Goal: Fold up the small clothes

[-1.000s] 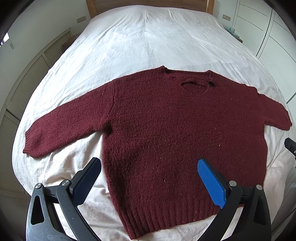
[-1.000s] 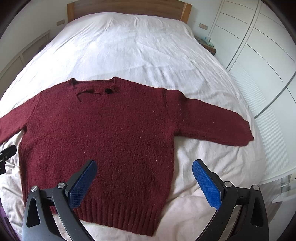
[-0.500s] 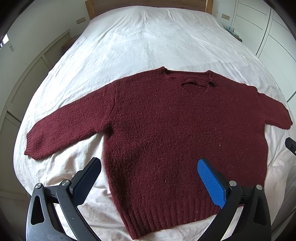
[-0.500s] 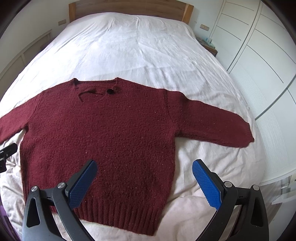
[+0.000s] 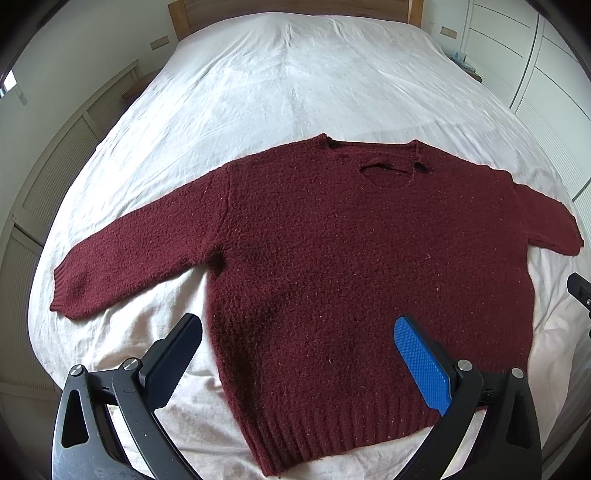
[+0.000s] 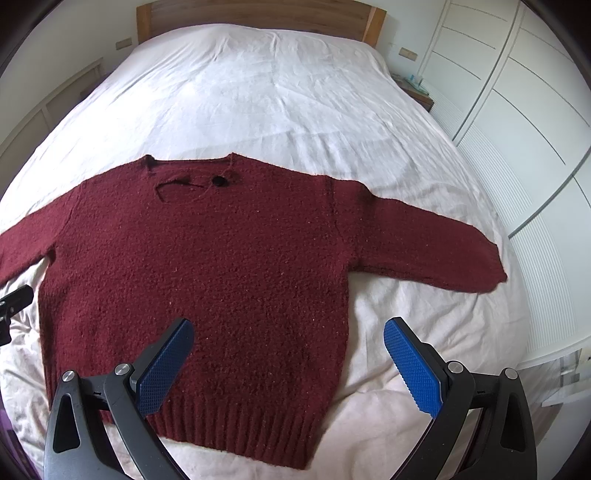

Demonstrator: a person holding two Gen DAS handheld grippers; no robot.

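Observation:
A dark red knitted sweater (image 5: 351, 266) lies flat on the white bed sheet (image 5: 295, 81), neck away from me, both sleeves spread out to the sides. It also shows in the right wrist view (image 6: 221, 266). My left gripper (image 5: 297, 347) is open and empty, hovering above the sweater's lower left hem. My right gripper (image 6: 288, 343) is open and empty, hovering above the lower right hem. The left sleeve cuff (image 5: 70, 288) lies near the bed's left edge. The right sleeve cuff (image 6: 480, 266) lies near the right edge.
A wooden headboard (image 6: 258, 18) stands at the far end of the bed. White wardrobe doors (image 6: 517, 110) line the right side. A radiator cover (image 5: 55, 184) runs along the left wall. The sheet beyond the sweater is bare.
Both grippers have drifted slightly back and up, so the sweater sits a little lower in both views. The sweater itself has not moved. Both jaws stay open.

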